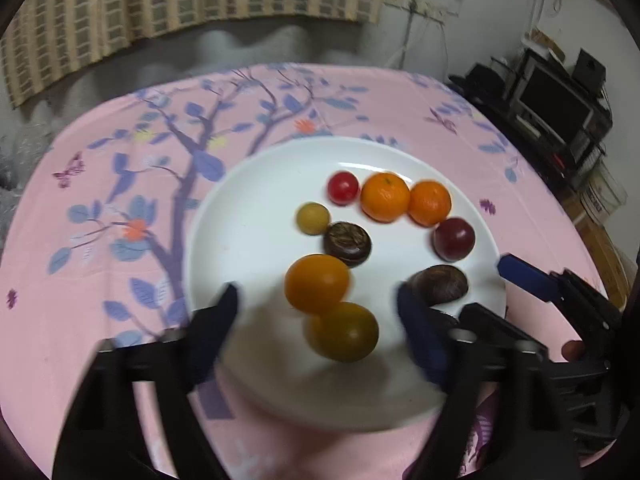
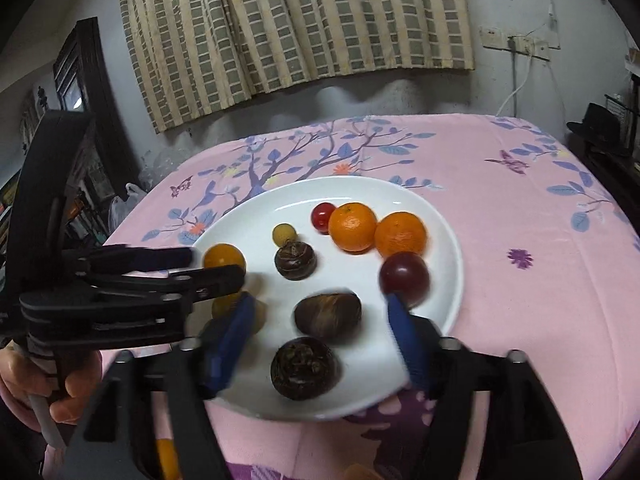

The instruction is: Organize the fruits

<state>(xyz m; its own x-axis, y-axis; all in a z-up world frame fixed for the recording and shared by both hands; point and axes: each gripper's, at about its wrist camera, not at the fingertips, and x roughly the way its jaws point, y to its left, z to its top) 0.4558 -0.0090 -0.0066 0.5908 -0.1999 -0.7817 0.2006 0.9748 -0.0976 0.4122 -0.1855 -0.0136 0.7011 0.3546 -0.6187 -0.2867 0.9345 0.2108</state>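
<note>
A white plate (image 1: 248,208) (image 2: 256,216) holds two mandarins (image 1: 385,197) (image 2: 353,227), a red cherry tomato (image 1: 343,187) (image 2: 322,217), a dark red one (image 1: 454,239) (image 2: 404,278), a small yellow one (image 1: 313,218) (image 2: 284,234), two orange-yellow tomatoes (image 1: 317,283) (image 2: 224,258), dark water chestnuts (image 1: 347,243) (image 2: 295,260) and a brown chestnut (image 1: 439,283) (image 2: 328,316). My left gripper (image 1: 316,300) is open over the orange-yellow tomatoes; it also shows in the right wrist view (image 2: 200,266). My right gripper (image 2: 320,312) is open around the brown chestnut.
The plate sits on a pink floral tablecloth (image 1: 100,240) (image 2: 520,220). A striped curtain (image 2: 296,24) hangs behind. Dark shelves with electronics (image 1: 556,108) stand at the right. A hand (image 2: 60,376) holds the left gripper's handle.
</note>
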